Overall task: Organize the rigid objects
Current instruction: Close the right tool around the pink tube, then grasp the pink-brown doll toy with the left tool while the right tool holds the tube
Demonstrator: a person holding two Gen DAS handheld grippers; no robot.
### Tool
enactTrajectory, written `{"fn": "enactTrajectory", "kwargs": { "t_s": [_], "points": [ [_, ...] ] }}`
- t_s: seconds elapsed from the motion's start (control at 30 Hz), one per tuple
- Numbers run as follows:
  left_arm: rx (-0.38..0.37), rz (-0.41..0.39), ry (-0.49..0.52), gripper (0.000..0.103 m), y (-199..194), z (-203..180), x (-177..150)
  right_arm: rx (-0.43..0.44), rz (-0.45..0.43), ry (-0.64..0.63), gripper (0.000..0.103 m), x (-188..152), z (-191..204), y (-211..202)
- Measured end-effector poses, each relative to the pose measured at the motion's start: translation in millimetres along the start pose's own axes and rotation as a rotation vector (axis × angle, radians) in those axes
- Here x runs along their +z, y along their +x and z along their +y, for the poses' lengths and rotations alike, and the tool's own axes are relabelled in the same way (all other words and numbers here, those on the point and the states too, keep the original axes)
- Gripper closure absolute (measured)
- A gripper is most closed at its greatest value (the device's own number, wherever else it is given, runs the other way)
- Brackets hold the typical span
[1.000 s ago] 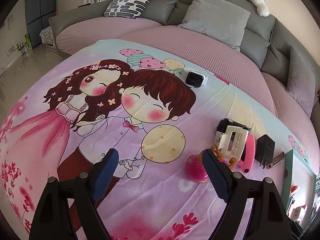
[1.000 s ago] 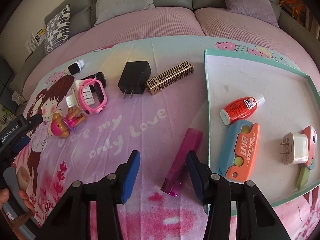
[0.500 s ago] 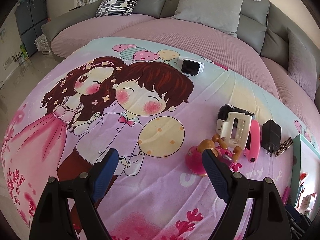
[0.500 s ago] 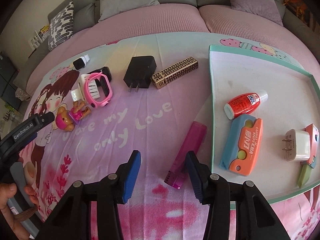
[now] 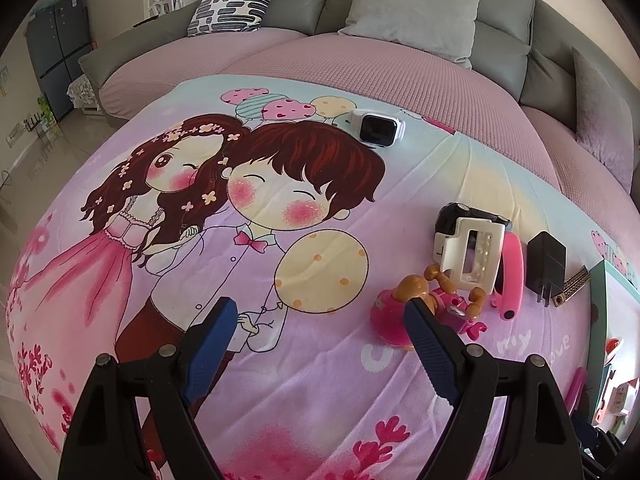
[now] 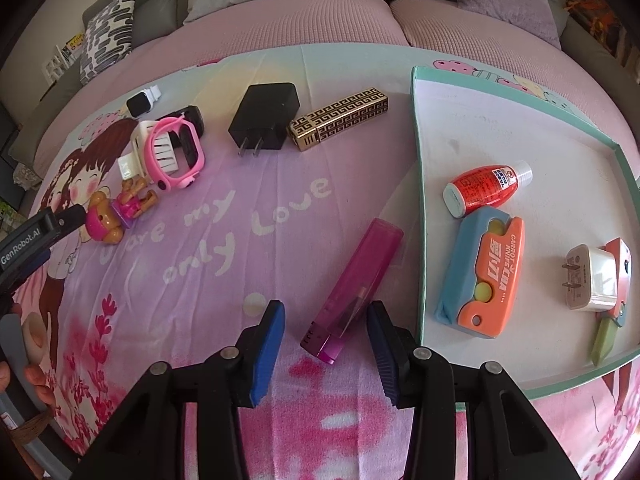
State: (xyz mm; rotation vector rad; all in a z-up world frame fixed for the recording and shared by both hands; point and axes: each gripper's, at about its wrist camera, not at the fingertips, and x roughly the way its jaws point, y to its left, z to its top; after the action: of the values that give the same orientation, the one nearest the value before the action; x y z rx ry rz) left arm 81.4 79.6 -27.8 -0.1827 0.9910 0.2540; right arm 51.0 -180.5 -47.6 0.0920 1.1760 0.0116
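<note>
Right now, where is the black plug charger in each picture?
Left wrist view: the black two-prong plug charger lies at the far right, beside the pink watch band.
Right wrist view: it lies top centre, left of the gold patterned box.
Shared landmark: that gold box, touching or nearly touching the charger.

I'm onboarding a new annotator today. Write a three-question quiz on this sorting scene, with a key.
1. True or false: the translucent magenta lighter lies inside the white teal-rimmed tray.
2. Which item lies in the tray? A) black wall charger B) red squeeze bottle with white cap C) gold patterned rectangular case
3. Fill in: the right gripper is closing around the ____.

Key: 1 false, it lies on the blanket; 2 B; 3 lighter, not yet pressed by the pads.
</note>
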Motion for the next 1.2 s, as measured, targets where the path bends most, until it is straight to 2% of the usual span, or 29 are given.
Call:
{"fn": "enactTrajectory", "kwargs": {
  "t_s": [0.27,0.43,0.73,1.2],
  "points": [
    [-0.059,0.008,-0.004,0.017,0,-3,1,0.020,-0.065,0.065,0.070,11,-7,5],
    [-0.103,0.013,0.028,0.017,1,-15,1,0.015,-0.104,0.062,0.080,18,-6,11],
    [-0.162,0.050,0.084,0.017,14,-39,-3,0.000,-0.126,0.019,0.081,23,4,17],
    [-0.110,0.050,0.157,0.017,34,-62,-7,0.000,-0.129,0.010,0.081,21,2,15]
  ]
}}
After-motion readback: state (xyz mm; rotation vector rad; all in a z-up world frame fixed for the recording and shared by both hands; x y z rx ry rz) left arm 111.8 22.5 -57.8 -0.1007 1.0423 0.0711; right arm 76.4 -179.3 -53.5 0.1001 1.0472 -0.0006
